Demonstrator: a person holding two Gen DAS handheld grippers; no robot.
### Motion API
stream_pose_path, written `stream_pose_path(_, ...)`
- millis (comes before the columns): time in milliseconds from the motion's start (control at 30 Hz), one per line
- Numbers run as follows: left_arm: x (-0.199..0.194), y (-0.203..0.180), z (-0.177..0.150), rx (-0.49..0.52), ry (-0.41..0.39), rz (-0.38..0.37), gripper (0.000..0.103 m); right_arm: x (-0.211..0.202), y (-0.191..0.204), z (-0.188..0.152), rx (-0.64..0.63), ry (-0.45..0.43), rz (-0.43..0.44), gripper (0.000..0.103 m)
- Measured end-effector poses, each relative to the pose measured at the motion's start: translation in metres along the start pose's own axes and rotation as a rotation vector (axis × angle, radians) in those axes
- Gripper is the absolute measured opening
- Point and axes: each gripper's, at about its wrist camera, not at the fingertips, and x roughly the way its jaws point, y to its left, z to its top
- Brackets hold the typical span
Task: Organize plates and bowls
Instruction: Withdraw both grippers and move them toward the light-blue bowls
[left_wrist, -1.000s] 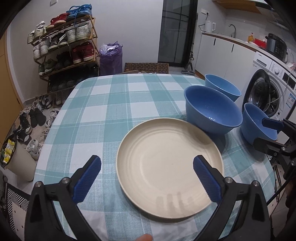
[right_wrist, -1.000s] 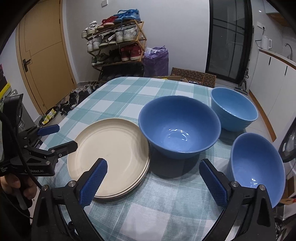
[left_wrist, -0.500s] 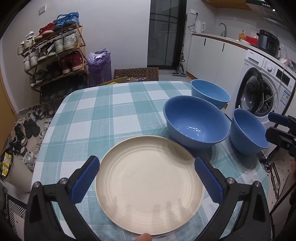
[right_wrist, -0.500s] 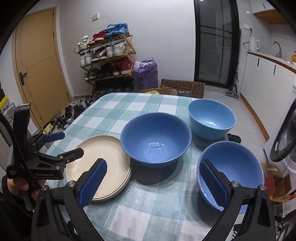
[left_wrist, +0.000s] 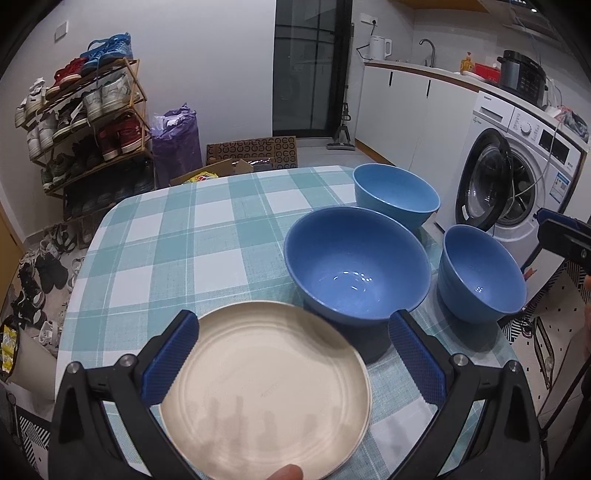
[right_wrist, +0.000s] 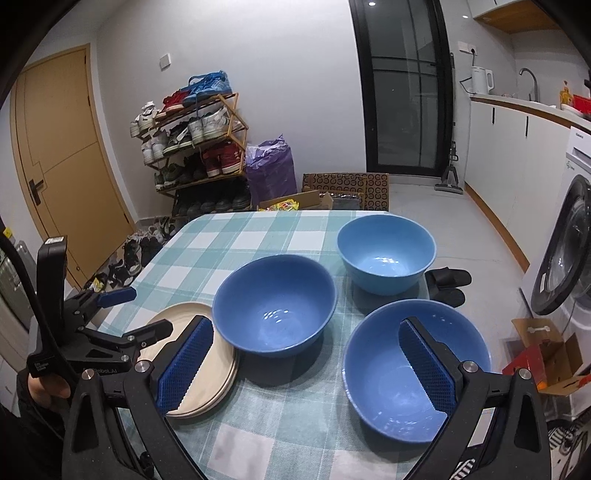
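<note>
Hovering both grippers wide open and empty, left gripper (left_wrist: 293, 358) over stacked plates (left_wrist: 266, 391), right gripper (right_wrist: 304, 363) by three unstacked bowls (right_wrist: 275, 302).

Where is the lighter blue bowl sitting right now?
The lighter blue bowl sits at the table's far right corner in the right wrist view, behind the two darker blue bowls.

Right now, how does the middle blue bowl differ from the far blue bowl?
The middle bowl is a darker blue; the far bowl is paler. The middle bowl looks wider. It sits beside the cream plates; the far bowl stands apart near the table's far edge. Both are upright and empty.
</note>
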Motion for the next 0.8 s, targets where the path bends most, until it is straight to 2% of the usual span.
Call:
stream_pose_path(433, 0.017, -0.028, 0.033, 0.046, 0.005, -0.037, 0.103, -0.014, -0.053, 0.017, 0.081, -0.018, -0.075, 0.102)
stream_pose_path(800, 0.032, -0.045, 0.061, 0.065, 0.009, -0.052, 0.103, -0.006, -0.085, 0.032, 0.127, -0.008, -0.093, 0.102)
